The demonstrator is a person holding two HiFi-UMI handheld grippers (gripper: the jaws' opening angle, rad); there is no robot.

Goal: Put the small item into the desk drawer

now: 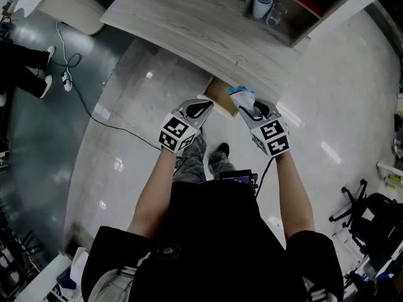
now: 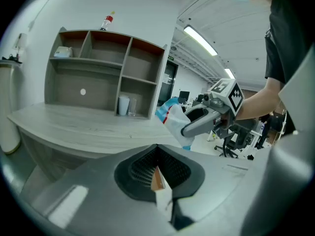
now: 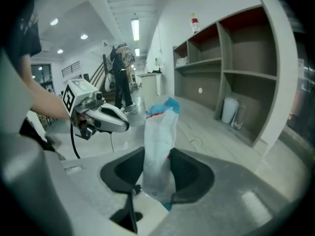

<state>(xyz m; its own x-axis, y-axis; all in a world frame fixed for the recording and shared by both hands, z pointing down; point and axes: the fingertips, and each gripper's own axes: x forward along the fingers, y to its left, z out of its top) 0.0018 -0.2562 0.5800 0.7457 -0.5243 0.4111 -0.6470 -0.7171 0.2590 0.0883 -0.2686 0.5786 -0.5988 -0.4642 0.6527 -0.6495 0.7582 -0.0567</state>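
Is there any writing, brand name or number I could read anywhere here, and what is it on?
No text here can be read.
Pouch in the right gripper: red and blue print, too blurred.
Bottle atop the shelf: label too small.
Marker cubes: black-and-white square patterns, not words.

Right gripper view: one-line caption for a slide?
Right gripper shut on a white-and-blue packet, facing the wooden desk, left gripper alongside.

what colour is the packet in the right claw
Mostly white packet, blue top; right gripper view.
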